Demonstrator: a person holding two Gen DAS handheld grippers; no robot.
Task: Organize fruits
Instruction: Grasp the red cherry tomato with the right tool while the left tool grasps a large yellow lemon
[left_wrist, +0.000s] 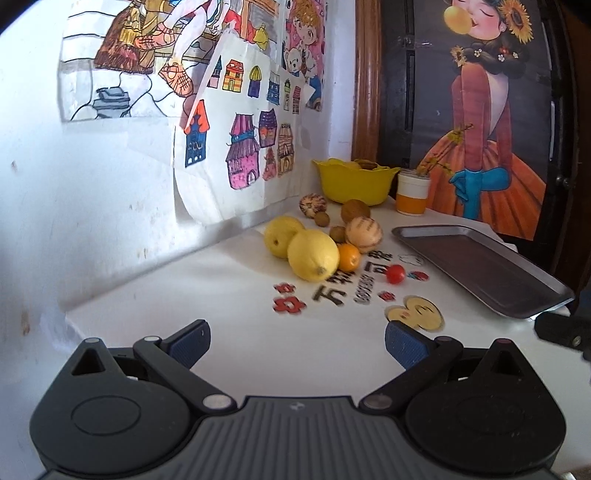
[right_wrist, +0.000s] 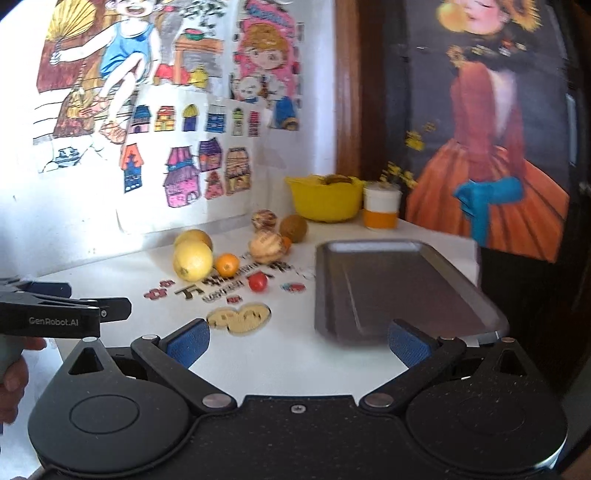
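Loose fruit lies on the white table (left_wrist: 236, 317) by the wall: two lemons (left_wrist: 313, 254) (right_wrist: 193, 259), a small orange (left_wrist: 348, 257) (right_wrist: 226, 264), a cherry tomato (left_wrist: 395, 273) (right_wrist: 257, 281), a striped pale fruit (left_wrist: 364, 229) (right_wrist: 266, 246) and several brown ones (left_wrist: 355, 210). A dark metal tray (left_wrist: 480, 266) (right_wrist: 402, 291) sits to the right. My left gripper (left_wrist: 297, 343) hovers open, short of the lemons, nothing between its fingers. My right gripper (right_wrist: 298, 341) is open too, its right finger over the tray's near edge. The left gripper (right_wrist: 66, 314) shows at the right wrist view's left edge.
A yellow bowl (left_wrist: 354, 182) (right_wrist: 325, 199) holding brown fruit stands at the back next to a white and orange cup (left_wrist: 412, 194) (right_wrist: 380, 208). Drawings cover the wall on the left. A painted dark panel stands behind the tray. A hand (right_wrist: 11, 384) holds the left gripper.
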